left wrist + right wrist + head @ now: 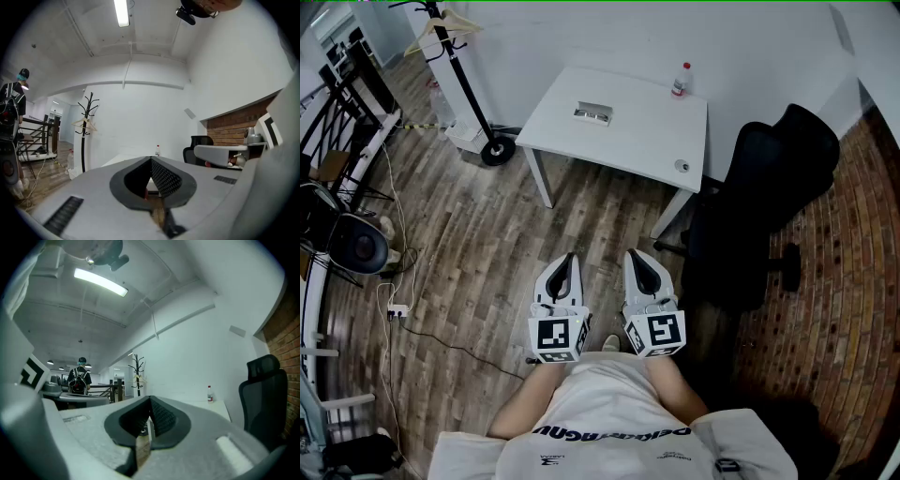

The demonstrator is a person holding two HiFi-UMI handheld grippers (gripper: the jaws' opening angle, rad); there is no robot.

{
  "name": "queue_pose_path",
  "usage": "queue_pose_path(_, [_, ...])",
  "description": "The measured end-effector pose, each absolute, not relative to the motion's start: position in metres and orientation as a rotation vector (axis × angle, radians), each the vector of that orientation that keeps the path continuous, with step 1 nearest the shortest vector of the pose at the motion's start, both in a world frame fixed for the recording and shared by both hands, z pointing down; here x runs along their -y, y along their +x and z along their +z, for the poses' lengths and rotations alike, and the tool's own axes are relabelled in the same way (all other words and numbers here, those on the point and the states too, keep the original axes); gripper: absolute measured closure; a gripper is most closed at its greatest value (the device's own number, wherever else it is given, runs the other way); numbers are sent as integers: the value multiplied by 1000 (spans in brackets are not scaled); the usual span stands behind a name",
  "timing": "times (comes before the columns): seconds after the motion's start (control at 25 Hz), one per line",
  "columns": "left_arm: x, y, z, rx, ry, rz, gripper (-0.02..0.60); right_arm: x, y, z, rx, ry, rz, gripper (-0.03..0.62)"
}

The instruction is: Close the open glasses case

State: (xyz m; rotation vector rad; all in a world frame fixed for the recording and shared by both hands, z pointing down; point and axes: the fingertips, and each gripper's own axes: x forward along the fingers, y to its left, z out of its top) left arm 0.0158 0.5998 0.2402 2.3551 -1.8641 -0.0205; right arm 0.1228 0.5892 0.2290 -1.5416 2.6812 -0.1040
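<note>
The glasses case (592, 113) lies open on the white table (628, 141), far ahead of me in the head view. Both grippers are held low, close to my body and well short of the table. My left gripper (566, 262) has its jaws closed to a point with nothing between them, and so does my right gripper (638, 258). In the left gripper view the left gripper (151, 160) points towards the table, whose top is mostly hidden behind the jaws. The right gripper (150, 400) points the same way. The case shows in neither gripper view.
A small bottle (680, 80) stands at the table's far edge and a small round object (682, 166) near its right front corner. A black office chair (769, 187) stands right of the table, a coat stand (469, 84) left. Cables (403, 300) lie on the wood floor. A person (80, 376) stands far off.
</note>
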Motion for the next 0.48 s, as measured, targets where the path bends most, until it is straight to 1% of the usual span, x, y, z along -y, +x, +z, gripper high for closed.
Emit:
queue_pose_path(0.28, [-596,34,241,1883,2337,-12,584,-588,141,226,-2685,-1467,-120,592])
queue_pose_path(0.48, [-601,55,255,1885,2320,18,584,-585,163,232,-2681,-1475,-128,592])
